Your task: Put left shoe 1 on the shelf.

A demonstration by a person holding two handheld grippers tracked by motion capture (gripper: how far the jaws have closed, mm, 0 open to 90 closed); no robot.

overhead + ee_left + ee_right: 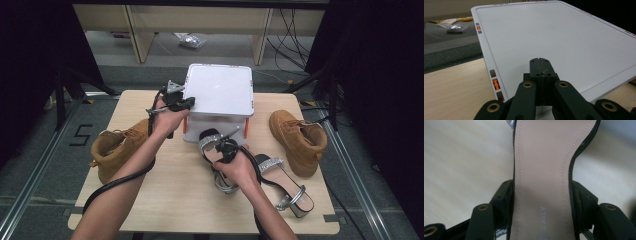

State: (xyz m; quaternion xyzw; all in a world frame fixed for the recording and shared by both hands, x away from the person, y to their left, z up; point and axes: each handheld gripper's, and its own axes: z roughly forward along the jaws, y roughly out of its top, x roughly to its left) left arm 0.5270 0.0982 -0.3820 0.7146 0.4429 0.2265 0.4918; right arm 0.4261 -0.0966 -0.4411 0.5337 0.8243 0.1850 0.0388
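The right tongs are clamped across the waist of a silver-strapped sandal, one pad on each edge of its beige insole, as seen in the right gripper view. This narrow mid-sole section presumably was chosen because it fits between the jaws and keeps the shoe balanced. In the high view the gripped sandal is found just in front of the white lidded box, at about 6 o'clock from it, toe strap toward the box.

The left tongs are pressed together with nothing between them, tips resting at the near edge of the box lid, at about 9 o'clock of the box in the high view. The lid is judged to be next for lifting, so the shoe can go in.

The second sandal lies on the counter at 4 o'clock of the held one. Tan boots are placed at the left and right edges.
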